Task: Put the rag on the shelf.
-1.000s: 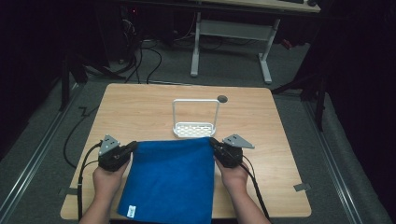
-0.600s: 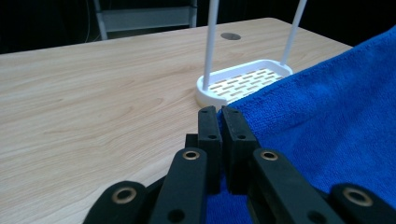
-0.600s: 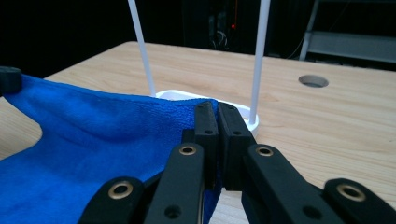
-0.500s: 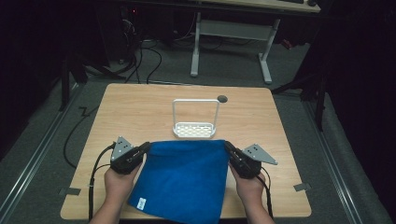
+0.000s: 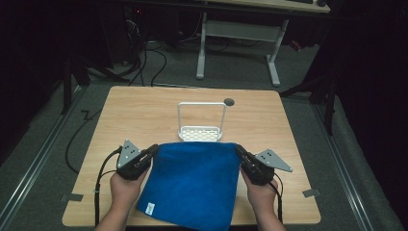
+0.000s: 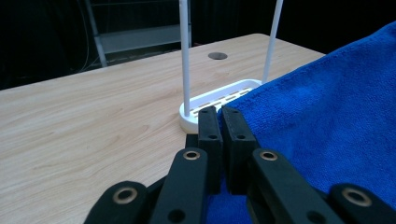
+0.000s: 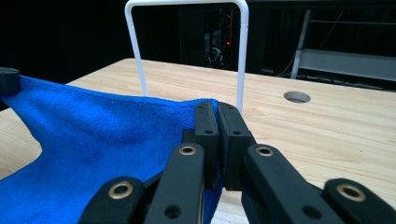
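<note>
- The left gripper (image 5: 153,149), black, with a grey three-cornered plate on top, has its jaws pressed together on the far left corner of the blue terry-cloth towel (image 5: 195,183); in its own view the cloth's hemmed edge runs into the closed jaw tips (image 6: 220,122).
- The right gripper (image 5: 239,150) pinches the far right corner the same way, with blue cloth caught between its closed jaws (image 7: 217,119).
- The towel's far edge is stretched fairly taut from one gripper to the other, running crosswise to the person. The rest of the cloth trails back from both grippers toward the person, lying over the light wooden table (image 5: 144,110) and past its near edge, a small white label (image 5: 150,208) showing at the near left corner.
- The deciding relation: the white wire rack with a tall hoop and a slotted base tray (image 5: 201,124) stands just ahead of the held edge, between the two grippers and roughly midway, so neither hand is clearly nearer.
- The hoop's top bar runs about parallel to the stretched edge, which seems to suit lifting that edge up and forward over the bar.
- In the high view the cloth edge meets or overlaps the tray's near rim; whether it touches, I cannot tell.
</note>
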The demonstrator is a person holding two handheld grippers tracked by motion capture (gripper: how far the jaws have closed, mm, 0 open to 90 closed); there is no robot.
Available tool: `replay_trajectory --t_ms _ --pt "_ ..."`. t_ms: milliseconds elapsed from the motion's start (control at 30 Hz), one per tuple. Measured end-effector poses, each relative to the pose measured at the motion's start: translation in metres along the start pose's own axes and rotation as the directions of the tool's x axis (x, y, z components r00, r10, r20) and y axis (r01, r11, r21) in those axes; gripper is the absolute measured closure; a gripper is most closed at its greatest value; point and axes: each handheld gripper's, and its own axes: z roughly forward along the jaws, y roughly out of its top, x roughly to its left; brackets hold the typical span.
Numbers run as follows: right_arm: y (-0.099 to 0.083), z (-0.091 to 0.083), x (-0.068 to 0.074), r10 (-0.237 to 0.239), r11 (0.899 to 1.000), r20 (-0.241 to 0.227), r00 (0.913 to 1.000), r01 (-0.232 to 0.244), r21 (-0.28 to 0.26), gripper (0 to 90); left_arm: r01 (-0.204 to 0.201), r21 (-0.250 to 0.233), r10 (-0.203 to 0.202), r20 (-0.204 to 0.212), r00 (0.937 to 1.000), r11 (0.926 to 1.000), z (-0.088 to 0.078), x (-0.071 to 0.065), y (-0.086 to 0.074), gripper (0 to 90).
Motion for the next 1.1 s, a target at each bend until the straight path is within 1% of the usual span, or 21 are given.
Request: replay_trajectory --t_ms 67,100,233,400,433,500,533,600,633,700,733,767,800,833,867,900,967,1000,1033,1067,1100 --pt "0.0 0.0 0.0 0.0 1.0 0.004 1.0 0.0 -0.002 88.1 -0.01 -0.009 0.01 -0.002 1.0 0.9999 -0.001 -0.001 0.002 87.5" --pt "0.001 -0.001 0.001 -0.002 1.0 0.007 1.0 0.002 -0.005 88.1 -0.01 -0.022 0.01 -0.003 0.9999 0.9997 -0.003 -0.001 0.003 87.5" --pt "0.004 0.0 0.001 -0.008 1.0 0.009 0.9999 0.008 -0.009 88.1 -0.009 -0.031 0.008 -0.002 1.0 0.9995 -0.004 0.001 0.005 87.5" --pt "0.01 -0.001 0.001 -0.009 1.0 0.014 0.9999 0.009 -0.019 88.1 -0.022 -0.042 0.022 -0.003 0.9998 0.9989 -0.005 0.0 0.01 87.5" --pt "0.015 -0.002 0.0 -0.014 1.0 0.021 0.9997 0.014 -0.025 88.1 -0.024 -0.05 0.024 -0.004 0.9997 0.9984 -0.005 -0.001 0.013 87.5" --pt "0.018 -0.002 0.0 -0.017 0.999 0.023 0.9996 0.018 -0.03 88.1 -0.031 -0.056 0.03 -0.006 0.9995 0.9979 -0.005 -0.001 0.015 87.5" --pt "0.026 -0.004 0.0 -0.029 0.999 0.027 0.9992 0.031 -0.043 88.1 -0.033 -0.071 0.032 -0.012 0.9994 0.997 -0.005 -0.002 0.018 87.5" --pt "0.033 -0.006 0.0 -0.038 0.998 0.028 0.9989 0.04 -0.054 88.1 -0.032 -0.074 0.031 -0.013 0.9994 0.9967 -0.005 -0.002 0.02 87.5" --pt "0.036 -0.007 0.0 -0.043 0.997 0.029 0.9986 0.045 -0.06 88.1 -0.029 -0.088 0.027 -0.016 0.9995 0.9957 -0.006 -0.003 0.025 87.6" --pt "0.042 -0.009 0.0 -0.046 0.996 0.027 0.9986 0.047 -0.069 88.0 -0.032 -0.091 0.03 -0.018 0.9994 0.9953 -0.006 -0.003 0.028 87.6" --pt "0.045 -0.009 0.0 -0.052 0.996 0.027 0.9983 0.054 -0.076 88.1 -0.039 -0.103 0.037 -0.023 0.9991 0.9939 -0.007 -0.004 0.035 87.5" --pt "0.048 -0.01 0.0 -0.052 0.995 0.024 0.9983 0.054 -0.082 88.1 -0.043 -0.11 0.04 -0.027 0.9988 0.993 -0.008 -0.005 0.039 87.6" --pt "0.048 -0.01 0.0 -0.052 0.995 0.024 0.9983 0.054 -0.082 88.1 -0.043 -0.11 0.04 -0.027 0.9988 0.993 -0.008 -0.005 0.039 87.6" --pt "0.054 -0.012 -0.001 -0.054 0.994 0.025 0.9982 0.056 -0.094 88.0 -0.046 -0.127 0.043 -0.032 0.9986 0.9908 -0.01 -0.005 0.047 87.5" --pt "0.056 -0.012 -0.001 -0.056 0.993 0.022 0.9982 0.057 -0.103 88.1 -0.046 -0.127 0.043 -0.032 0.9986 0.9908 -0.01 -0.005 0.047 87.5" --pt "0.056 -0.012 -0.001 -0.056 0.993 0.022 0.9982 0.057 -0.103 88.1 -0.048 -0.134 0.044 -0.036 0.9984 0.9898 -0.01 -0.005 0.05 87.5" --pt "0.063 -0.013 -0.002 -0.062 0.991 0.021 0.9979 0.064 -0.119 88.1 -0.057 -0.15 0.051 -0.042 0.9978 0.9871 -0.011 -0.005 0.06 87.5" --pt "0.063 -0.013 -0.002 -0.062 0.991 0.021 0.9979 0.064 -0.119 88.1 -0.057 -0.15 0.051 -0.042 0.9978 0.9871 -0.011 -0.005 0.06 87.6" --pt "0.067 -0.013 -0.003 -0.064 0.99 0.02 0.9978 0.066 -0.125 88.0 -0.062 -0.156 0.055 -0.048 0.9973 0.9857 -0.011 -0.005 0.065 87.5" --pt "0.067 -0.013 -0.003 -0.064 0.99 0.02 0.9978 0.066 -0.125 88.0 -0.062 -0.156 0.055 -0.048 0.9973 0.9857 -0.011 -0.005 0.065 87.5" --pt "0.071 -0.013 -0.004 -0.064 0.989 0.021 0.9978 0.066 -0.134 88.1 -0.069 -0.163 0.061 -0.053 0.9967 0.9842 -0.011 -0.006 0.069 87.5"
